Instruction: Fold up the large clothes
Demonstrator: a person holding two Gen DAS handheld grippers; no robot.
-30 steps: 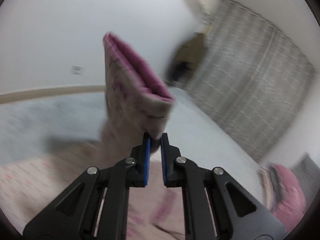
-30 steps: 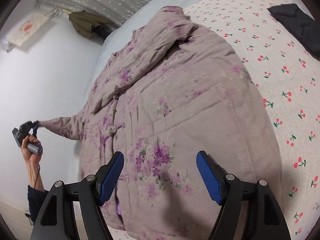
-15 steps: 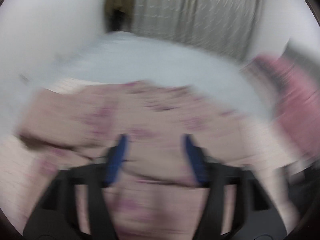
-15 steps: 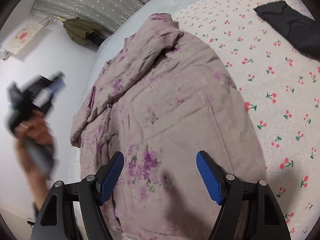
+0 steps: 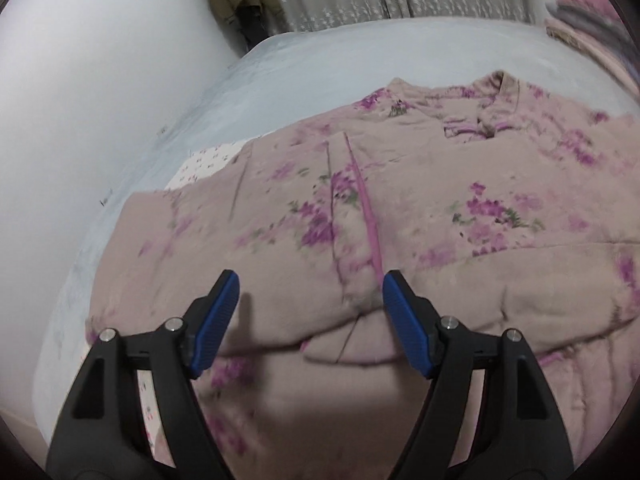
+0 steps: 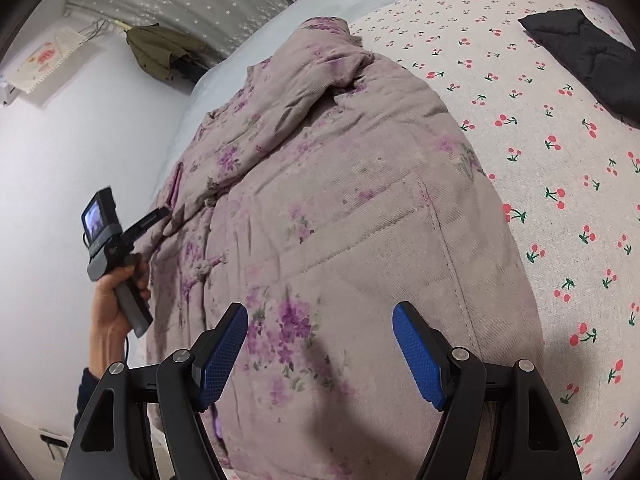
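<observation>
On the cherry-print bedsheet (image 6: 540, 128) lies a quilted mauve floral jacket (image 6: 340, 208). Frame bottom: left gripper (image 5: 310, 316) spread, empty. Right gripper (image 6: 320, 352) likewise spread, gripping nothing.

The sleeve (image 5: 288, 248) that was held up pinched in the left claw (image 5: 310, 316) has been let go and laid across the jacket (image 6: 340, 220), the claw now spread wide above it.

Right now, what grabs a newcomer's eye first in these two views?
The padded mauve jacket with purple flowers spread across the middle of the bed, one sleeve folded over its front. Right of it the cherry-print sheet with a black garment at the far corner. Both the left gripper and the right gripper hover open above the jacket.
</observation>
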